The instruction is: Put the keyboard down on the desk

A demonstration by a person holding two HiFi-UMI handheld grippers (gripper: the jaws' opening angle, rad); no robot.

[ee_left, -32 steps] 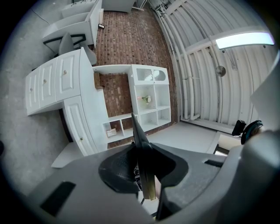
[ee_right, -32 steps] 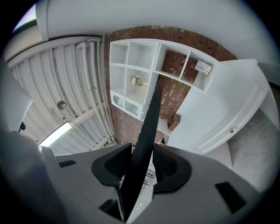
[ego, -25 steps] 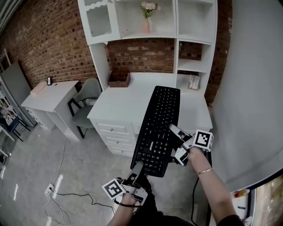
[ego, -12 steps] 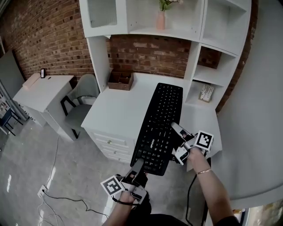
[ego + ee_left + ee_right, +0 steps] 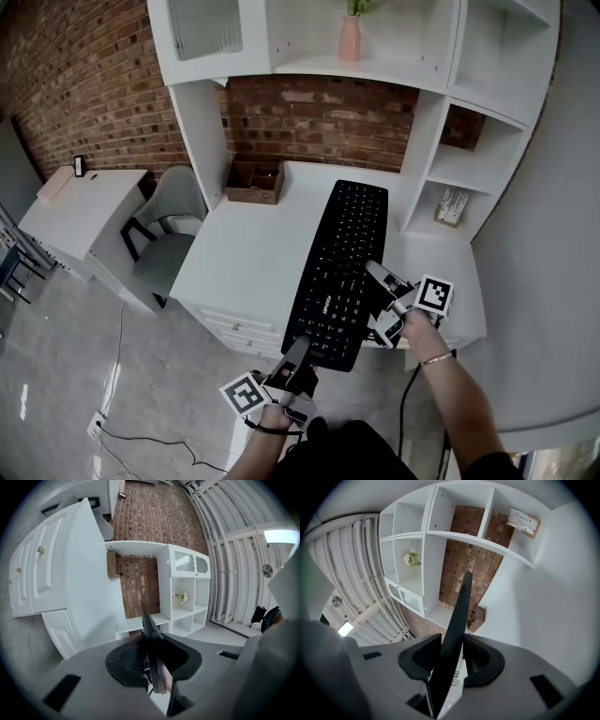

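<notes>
A long black keyboard (image 5: pixel 339 267) hangs over the white desk (image 5: pixel 244 253), its length pointing away from me and its near end past the desk's front edge. My left gripper (image 5: pixel 298 352) is shut on the keyboard's near short end. My right gripper (image 5: pixel 380 300) is shut on its right long edge. In the left gripper view the keyboard (image 5: pixel 151 639) runs edge-on between the jaws of the left gripper (image 5: pixel 152 660). The right gripper view shows the same thin black edge of the keyboard (image 5: pixel 458 616) clamped in the right gripper (image 5: pixel 452 660).
A brown wooden box (image 5: pixel 253 180) sits at the desk's back left. White shelves (image 5: pixel 441 159) rise behind and to the right, with a pink vase (image 5: pixel 350 37) and a small card (image 5: pixel 452 206). A grey chair (image 5: pixel 169 220) and a side table (image 5: pixel 80 202) stand left; a cable (image 5: pixel 122 412) lies on the floor.
Both grippers have carried the keyboard forward; the desk and shelves have come closer and the keyboard now lies further over the desktop. Both grips are unchanged.
</notes>
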